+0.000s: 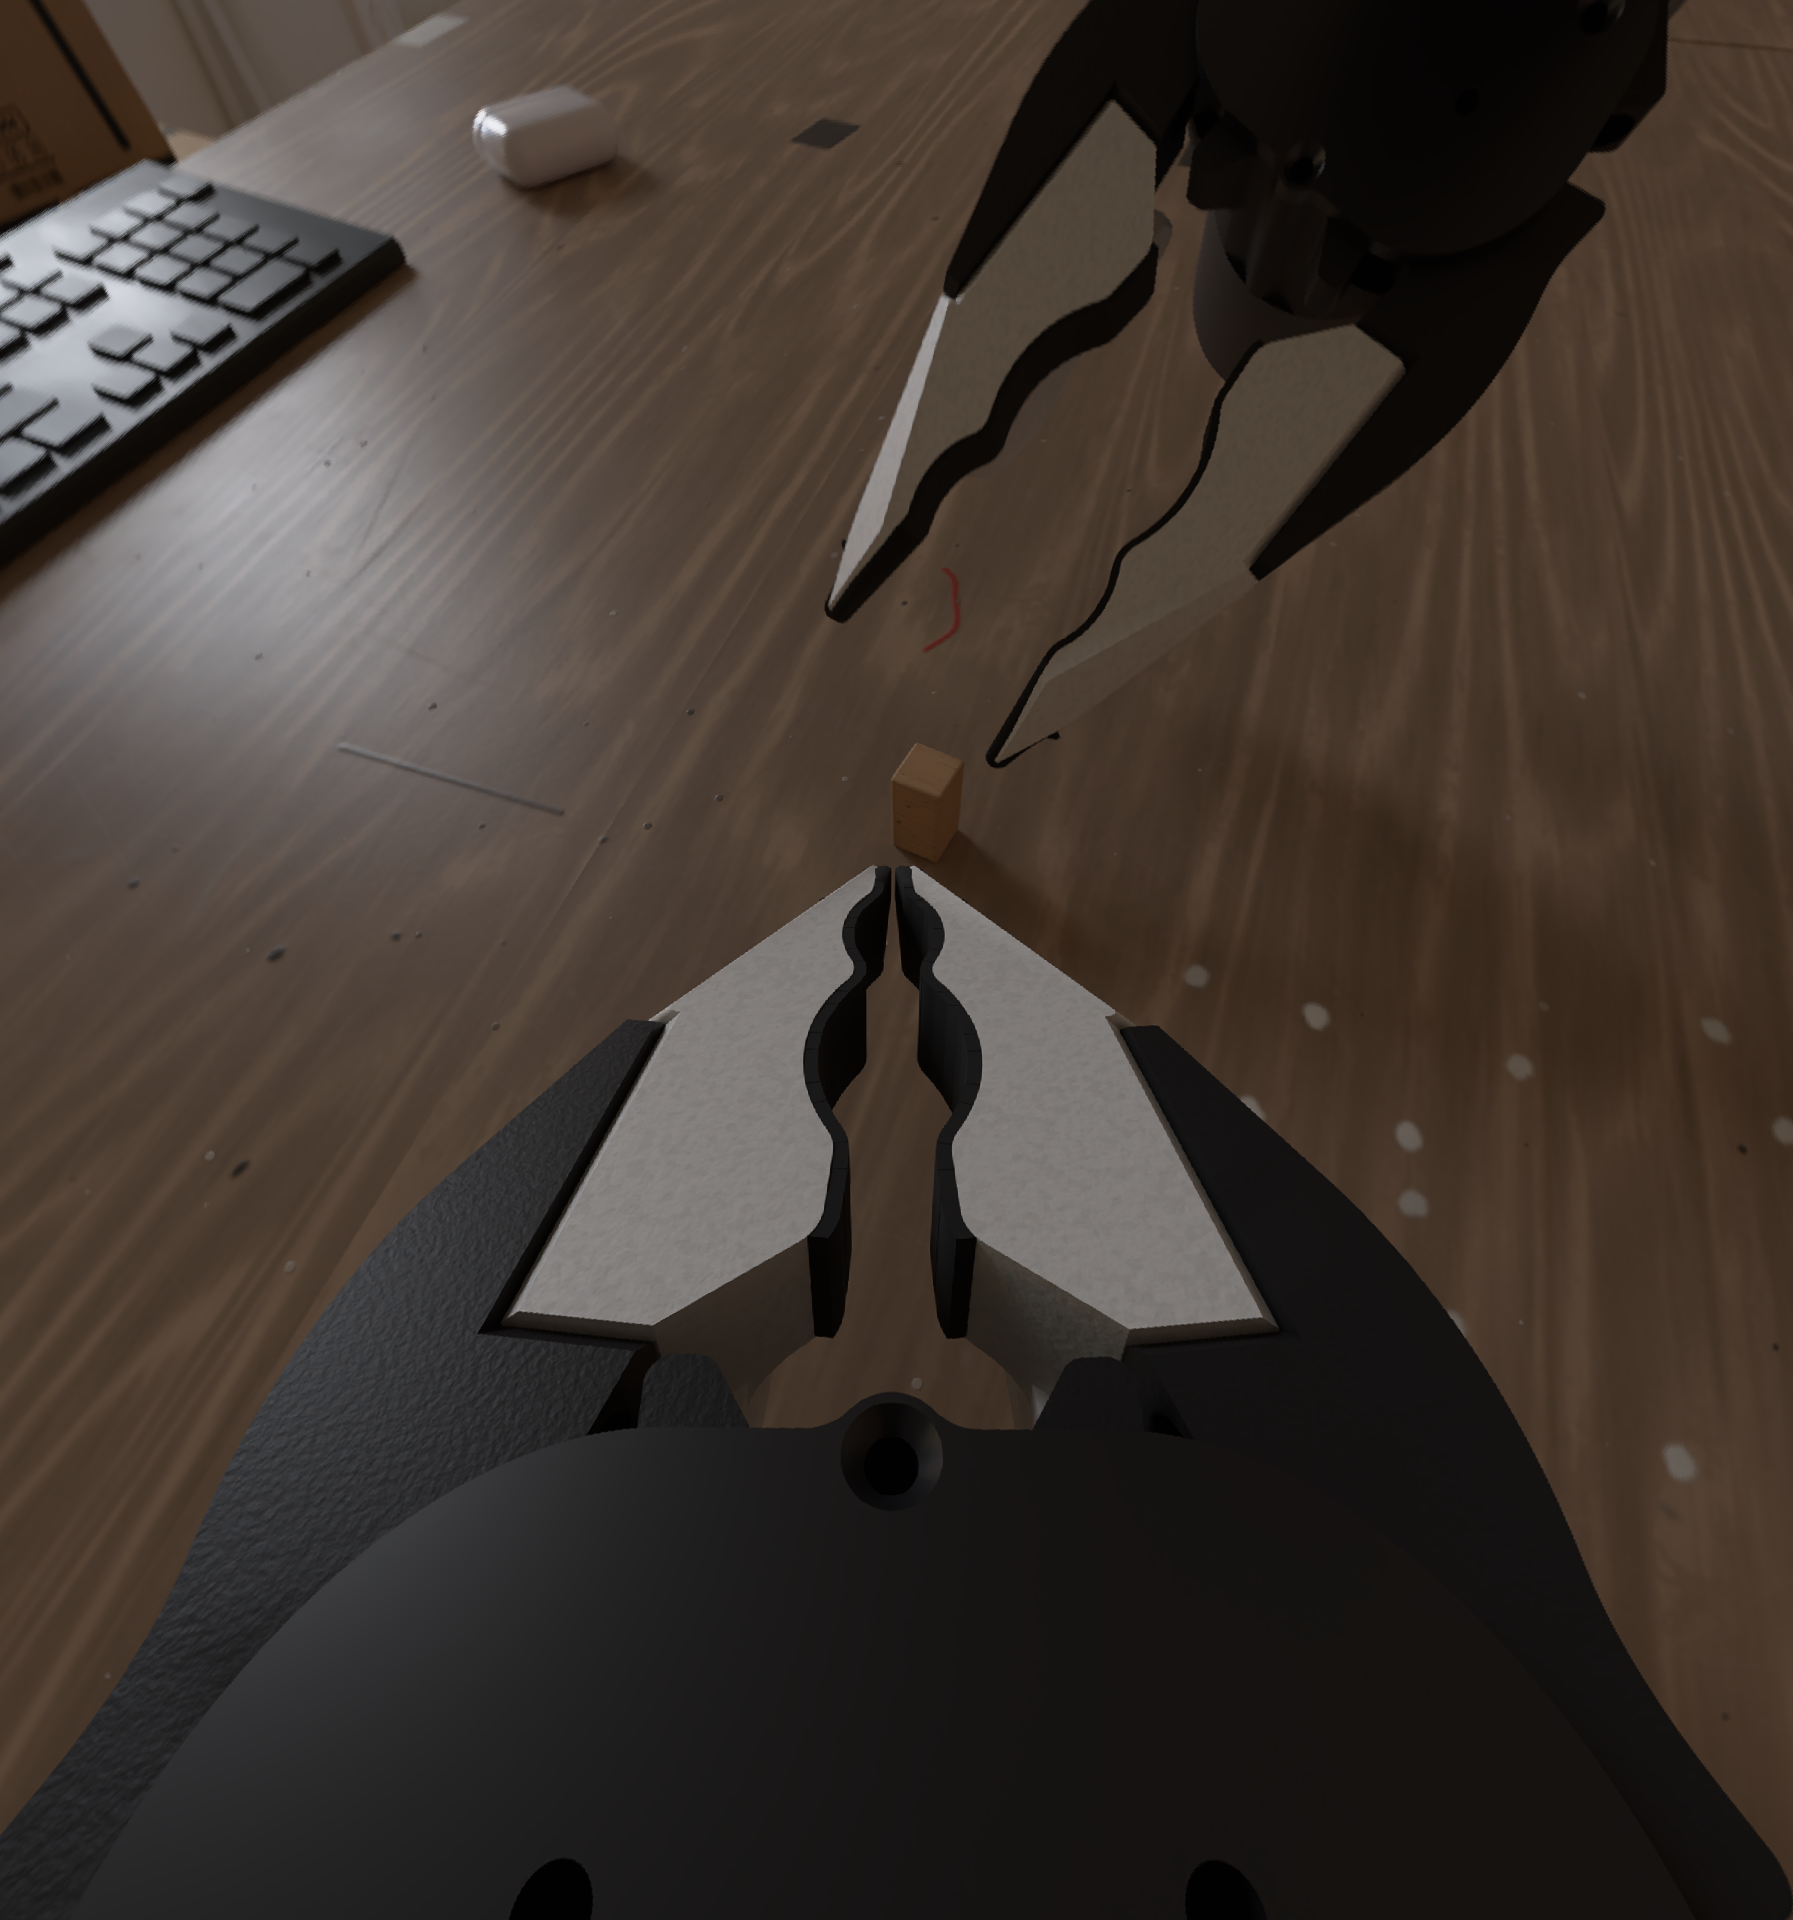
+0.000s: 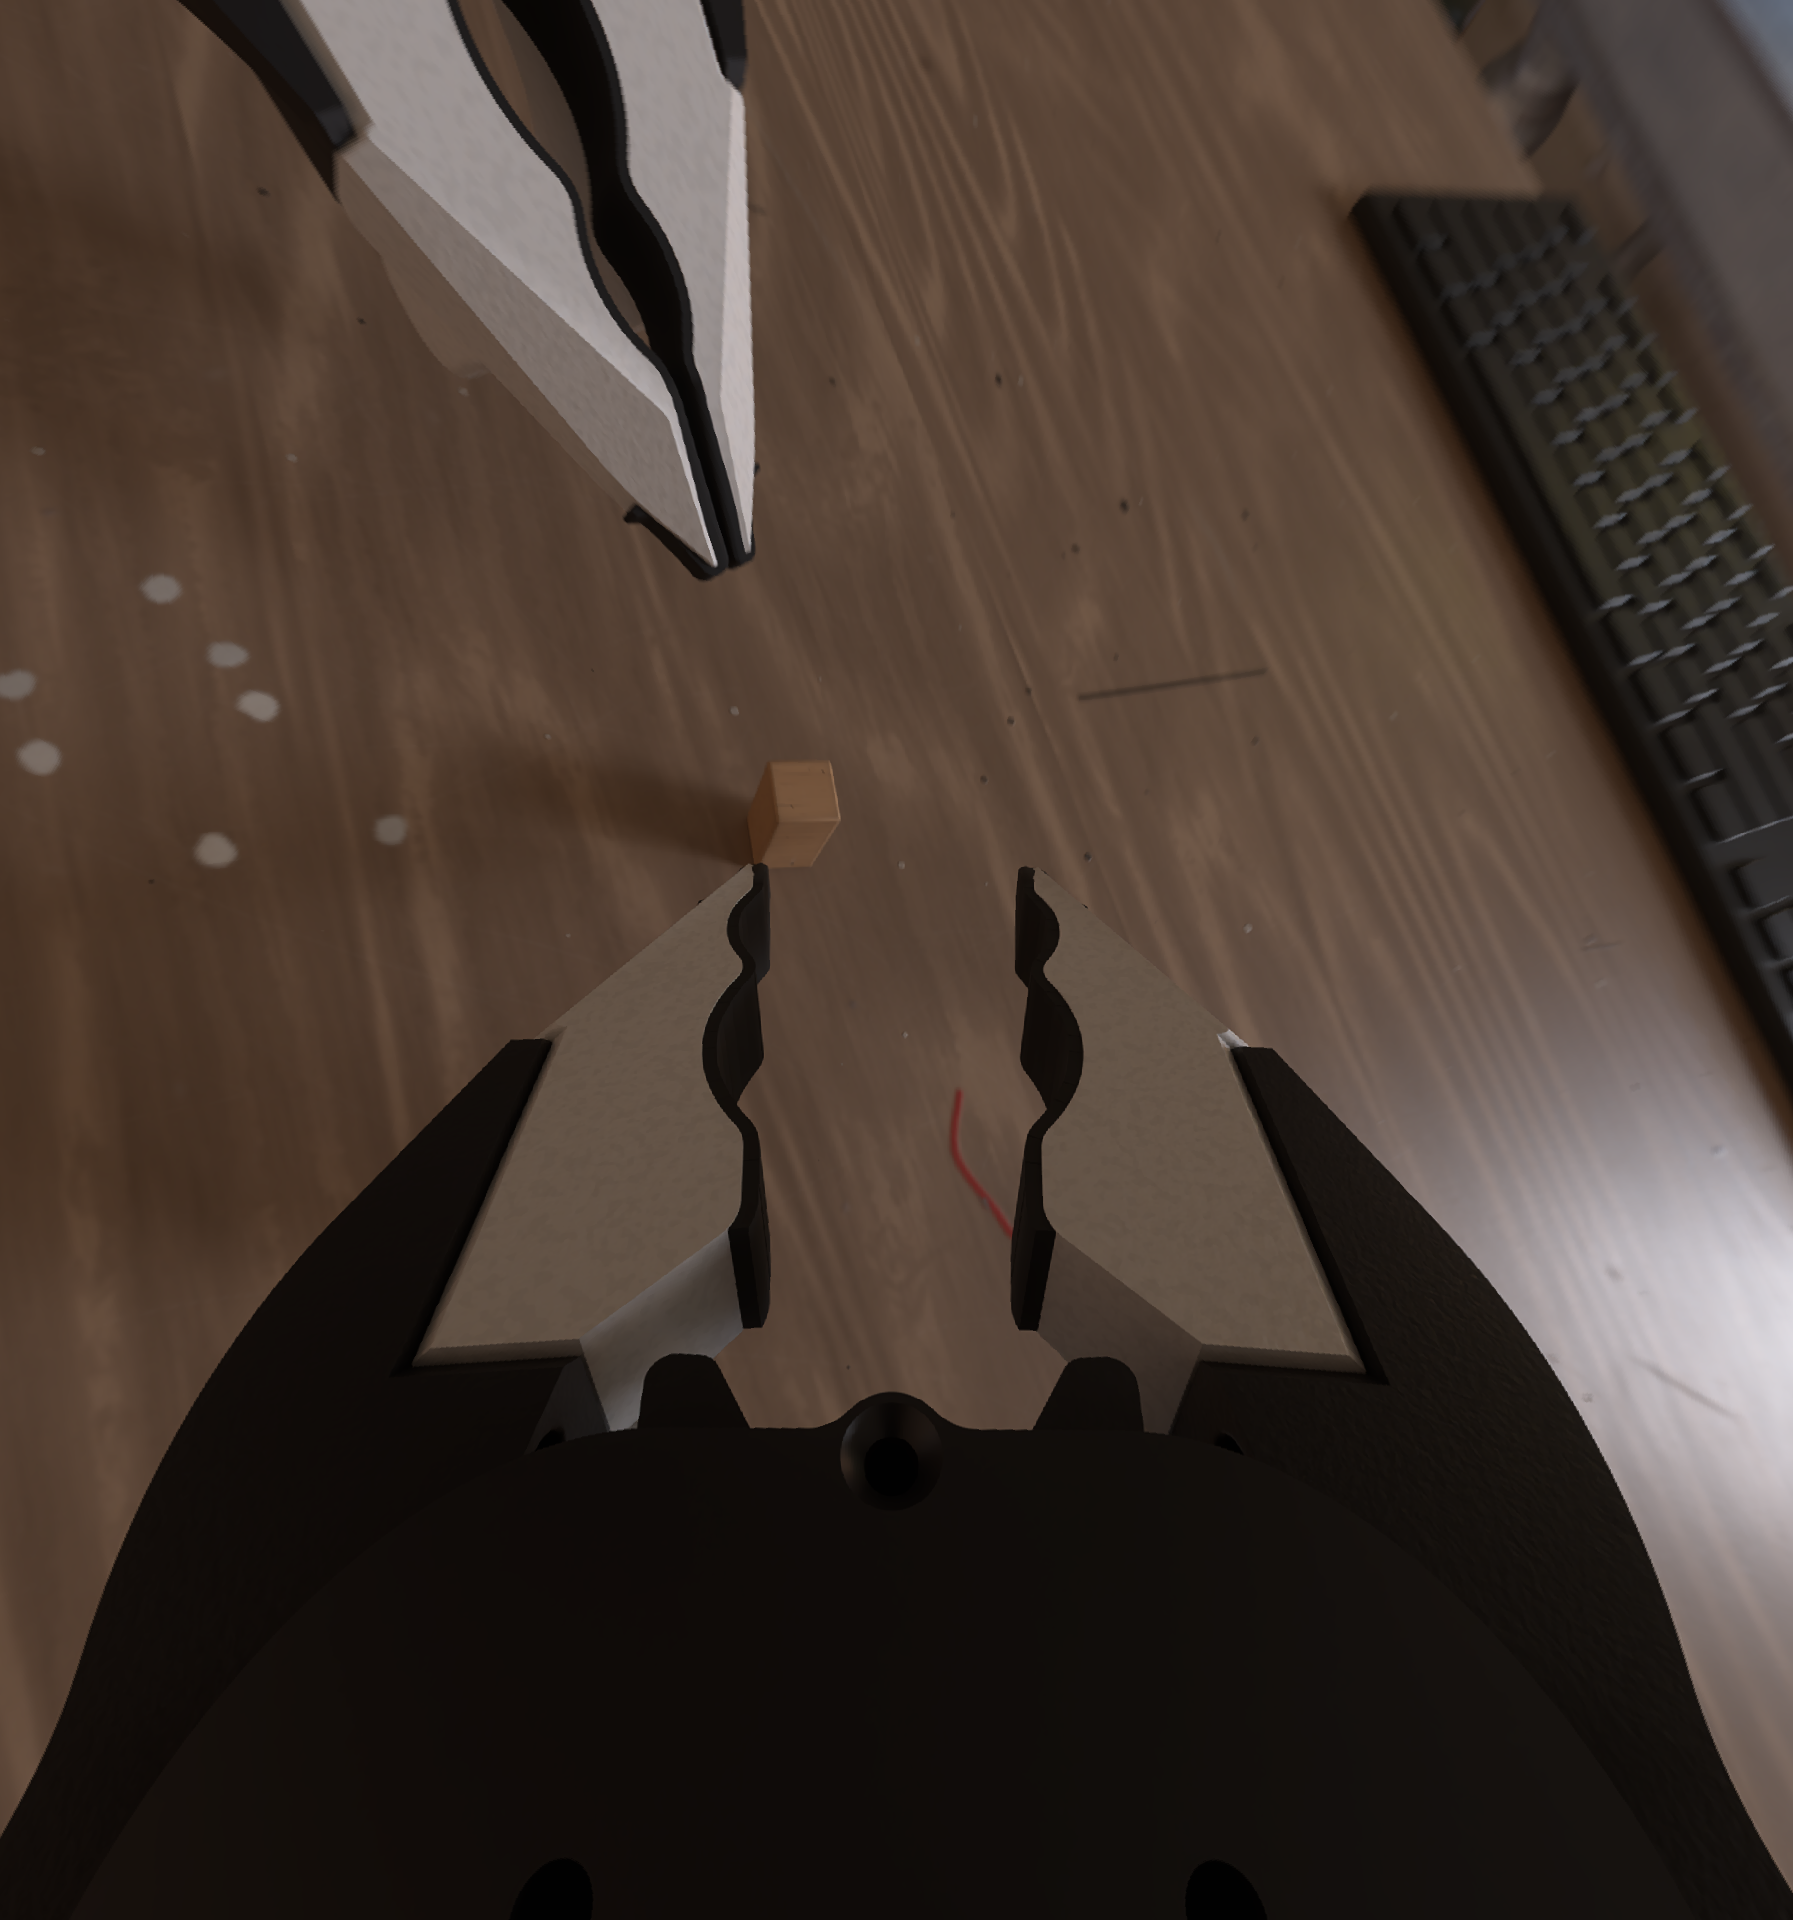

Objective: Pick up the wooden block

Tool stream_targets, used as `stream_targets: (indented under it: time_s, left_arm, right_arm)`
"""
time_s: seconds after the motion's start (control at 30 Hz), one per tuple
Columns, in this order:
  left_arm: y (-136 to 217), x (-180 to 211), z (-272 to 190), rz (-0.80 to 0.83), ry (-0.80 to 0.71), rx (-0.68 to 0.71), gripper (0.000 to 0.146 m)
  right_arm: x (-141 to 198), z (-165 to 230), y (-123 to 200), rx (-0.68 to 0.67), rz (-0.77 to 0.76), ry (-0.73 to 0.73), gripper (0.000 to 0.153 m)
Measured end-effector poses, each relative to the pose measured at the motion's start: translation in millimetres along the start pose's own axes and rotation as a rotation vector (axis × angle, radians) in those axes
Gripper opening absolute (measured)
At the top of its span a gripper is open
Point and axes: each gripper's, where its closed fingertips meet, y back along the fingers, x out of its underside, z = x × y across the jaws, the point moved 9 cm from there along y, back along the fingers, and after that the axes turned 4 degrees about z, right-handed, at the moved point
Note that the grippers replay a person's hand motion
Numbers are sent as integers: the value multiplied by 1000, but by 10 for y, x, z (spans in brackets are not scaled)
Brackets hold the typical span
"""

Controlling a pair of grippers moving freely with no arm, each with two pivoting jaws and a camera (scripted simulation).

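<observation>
Overall level: dim, warm-brown light across the table [image 1: 559, 582], no hard glare near the fingertips.
Light source: bright wash comes in at the far right of the right wrist view, beyond the keyboard [image 2: 1640, 582]; the table pales to near white there.
Shadows: the wooden block [image 2: 794, 812] throws a soft shadow away to the left of the right gripper [image 2: 892, 878]; a broad blurry shadow lies right of the left gripper [image 1: 892, 871].
Gripper bodies: near black, detail lost.
Highlights: white capsule-shaped object [image 1: 544, 133] gleams far ahead-left.
Blur: right-view keyboard smeared, soft.
Distortion: wide-angle stretch, grain lines fan outward at edges.
</observation>
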Motion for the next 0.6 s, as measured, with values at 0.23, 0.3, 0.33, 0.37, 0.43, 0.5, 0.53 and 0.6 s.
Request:
stream_targets:
  time_s: [0.23, 0.3, 0.33, 0.37, 0.43, 0.5, 0.53, 0.6]
  left_arm:
    - [-24, -1, 22, 15, 46, 3, 1]
    - [-25, -2, 22, 15, 45, 11, 1]
    - [-24, -2, 26, 13, 47, 12, 1]
    - [-24, -2, 25, 11, 51, 12, 1]
    - [-26, -2, 28, 11, 53, 33, 1]
    - [-25, -3, 24, 7, 50, 32, 1]
    - [-26, -2, 23, 9, 48, 32, 1]
    - [-35, -1, 18, 18, 45, 31, 1]
  right_arm:
    - [-28, -117, -157, -225, -26, -131, 38]
    - [-34, -137, -202, -272, 8, -114, 35]
    - [-37, -145, -227, -295, 21, -107, 34]
    - [-42, -153, -250, -315, 23, -103, 33]
    - [-51, -159, -285, -351, 10, -93, 30]
    - [-59, -159, -303, -375, 8, -72, 28]
    - [-66, -152, -305, -379, 6, -56, 26]
    - [-79, -145, -318, -396, 4, -51, 24]
